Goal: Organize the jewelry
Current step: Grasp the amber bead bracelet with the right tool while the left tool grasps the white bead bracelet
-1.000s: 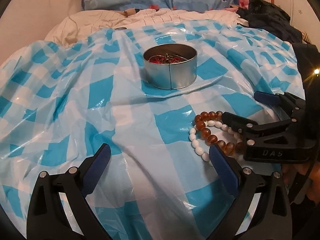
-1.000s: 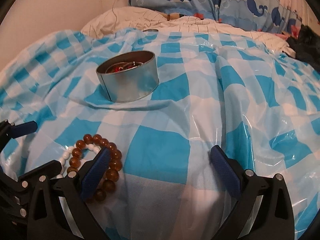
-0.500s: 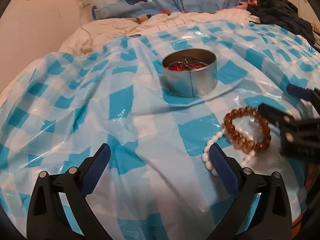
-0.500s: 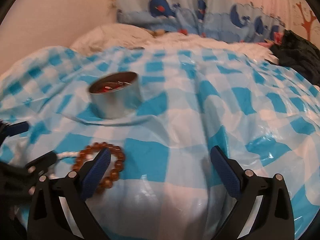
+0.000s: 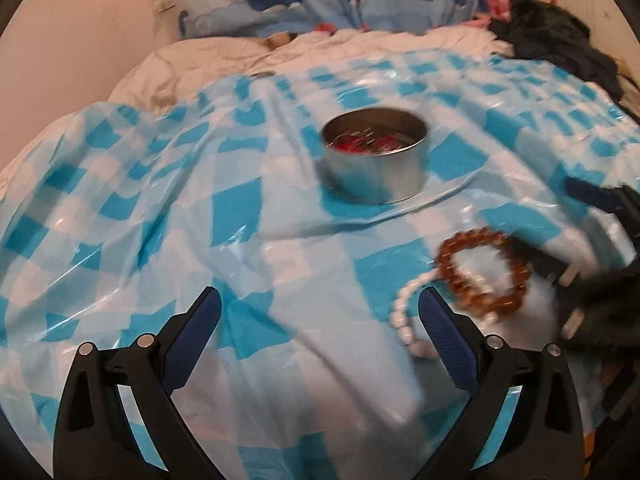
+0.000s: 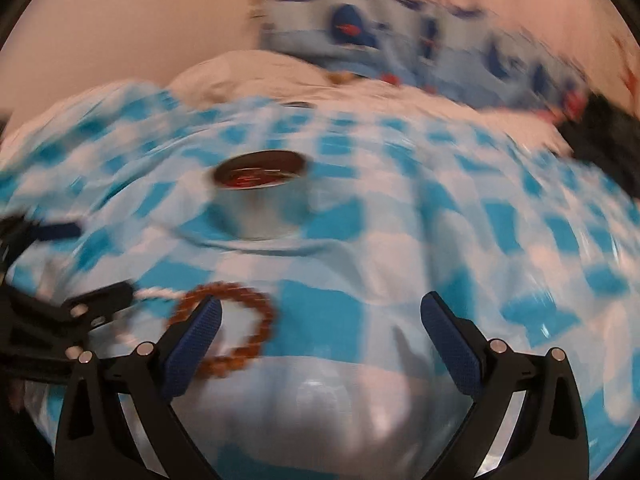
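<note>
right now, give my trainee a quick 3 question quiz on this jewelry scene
1. True or false: the amber bead bracelet already lies inside the round metal tin.
2. Which lies nearer the left tongs: A the amber bead bracelet, B the white bead bracelet?
3. Fill in: both tongs stand ____, gripping nothing (right tongs).

Key: 1 false, it lies on the checked plastic sheet. 2 B. 3 open.

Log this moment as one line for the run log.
left gripper: open, empty | right gripper: open, empty | amber bracelet and white bracelet: on checked cloth | tin: holds jewelry
</note>
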A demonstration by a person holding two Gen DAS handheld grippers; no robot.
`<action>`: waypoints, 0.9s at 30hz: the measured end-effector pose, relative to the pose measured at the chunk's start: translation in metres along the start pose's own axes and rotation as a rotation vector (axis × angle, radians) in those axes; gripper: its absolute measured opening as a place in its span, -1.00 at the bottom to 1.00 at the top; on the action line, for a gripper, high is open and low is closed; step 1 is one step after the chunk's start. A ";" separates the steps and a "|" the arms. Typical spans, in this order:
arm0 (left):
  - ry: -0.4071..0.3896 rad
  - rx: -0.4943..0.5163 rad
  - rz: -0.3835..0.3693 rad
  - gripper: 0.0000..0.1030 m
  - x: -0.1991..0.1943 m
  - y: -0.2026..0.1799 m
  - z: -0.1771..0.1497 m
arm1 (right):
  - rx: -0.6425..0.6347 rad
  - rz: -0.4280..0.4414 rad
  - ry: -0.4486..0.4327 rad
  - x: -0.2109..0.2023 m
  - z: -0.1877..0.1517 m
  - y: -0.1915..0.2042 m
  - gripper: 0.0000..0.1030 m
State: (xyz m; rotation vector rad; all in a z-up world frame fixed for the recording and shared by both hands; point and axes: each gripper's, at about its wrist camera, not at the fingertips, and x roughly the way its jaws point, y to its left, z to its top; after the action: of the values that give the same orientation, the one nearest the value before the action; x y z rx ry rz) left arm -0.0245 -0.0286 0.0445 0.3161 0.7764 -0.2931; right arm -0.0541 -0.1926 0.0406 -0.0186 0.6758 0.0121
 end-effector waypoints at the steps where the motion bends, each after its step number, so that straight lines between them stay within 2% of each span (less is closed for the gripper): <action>1: 0.000 0.009 0.003 0.82 0.000 0.000 0.000 | -0.006 0.016 0.014 0.002 0.002 0.001 0.82; 3: 0.010 -0.019 -0.042 0.82 0.001 0.006 0.001 | 0.034 0.094 0.053 0.009 0.004 -0.006 0.82; 5: 0.022 -0.046 -0.037 0.82 0.001 0.012 0.001 | 0.037 0.124 0.074 0.011 0.006 -0.006 0.82; 9: 0.030 -0.041 0.000 0.82 -0.003 0.020 0.002 | -0.077 0.157 0.111 0.015 0.013 0.010 0.75; 11: 0.024 -0.041 -0.004 0.82 -0.007 0.023 0.002 | -0.124 0.181 0.169 0.023 0.014 0.015 0.24; 14: 0.010 -0.051 -0.047 0.82 -0.013 0.024 0.003 | -0.081 0.221 0.220 0.031 0.013 0.004 0.00; 17: -0.003 -0.037 -0.095 0.82 -0.014 0.015 0.004 | -0.038 0.247 0.234 0.031 0.008 -0.004 -0.09; 20: -0.002 -0.012 -0.123 0.82 -0.010 0.002 0.005 | -0.098 0.217 0.224 0.026 0.005 0.001 -0.25; 21: 0.000 -0.004 -0.130 0.82 -0.008 -0.001 0.005 | -0.136 0.188 0.215 0.025 0.004 0.005 -0.32; 22: 0.004 0.004 -0.139 0.82 -0.006 -0.006 0.005 | -0.188 0.146 0.202 0.023 0.004 0.010 -0.48; 23: 0.007 0.006 -0.145 0.82 -0.004 -0.009 0.005 | -0.229 0.096 0.190 0.022 0.003 0.013 -0.52; 25: 0.019 0.002 -0.162 0.82 0.001 -0.012 0.004 | -0.196 0.050 0.185 0.023 0.004 0.003 -0.57; 27: 0.024 -0.016 -0.178 0.82 0.004 -0.012 0.003 | -0.083 0.067 0.201 0.026 0.006 -0.019 -0.61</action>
State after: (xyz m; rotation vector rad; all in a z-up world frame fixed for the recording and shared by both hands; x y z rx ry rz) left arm -0.0242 -0.0410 0.0420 0.2363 0.8320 -0.4513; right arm -0.0300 -0.2118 0.0289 -0.0780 0.8769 0.1041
